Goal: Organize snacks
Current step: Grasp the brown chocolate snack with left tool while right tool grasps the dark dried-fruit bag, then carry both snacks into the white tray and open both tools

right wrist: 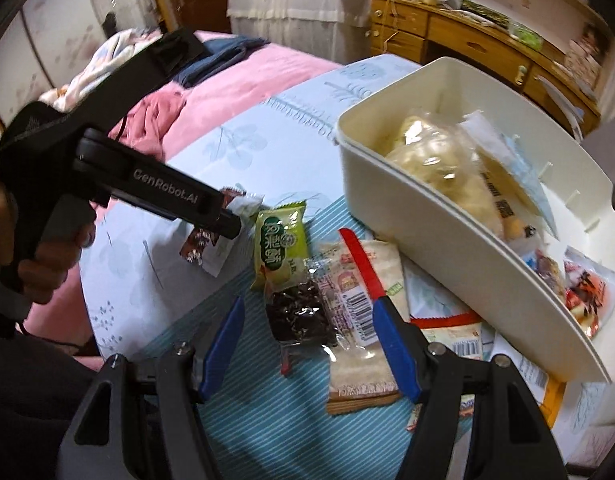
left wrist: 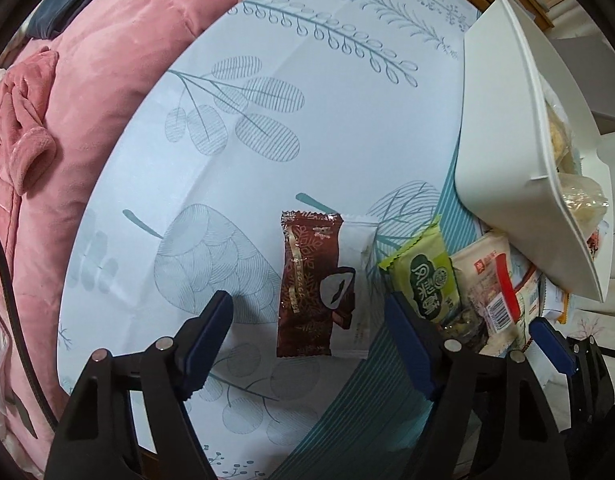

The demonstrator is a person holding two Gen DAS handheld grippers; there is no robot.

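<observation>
My left gripper hangs wide open with nothing in it, its blue pads either side of the brown snack wrapper, which lies flat on the surface just ahead. That wrapper is glossy foil with crimped ends (a white packet is half tucked under it). Just right of it sits a green crinkle-edged packet. My right gripper is also spread wide and holds nothing; between its fingers lies a clear pouch of dark pieces, resting partly on a barcoded pale packet. Beyond these, the white plastic bin, smooth-walled and tilted, rests on other packets and holds bagged snacks. The cloth covering the surface is pale blue, leaf-printed. Farther off, a pink quilted bed.
</observation>
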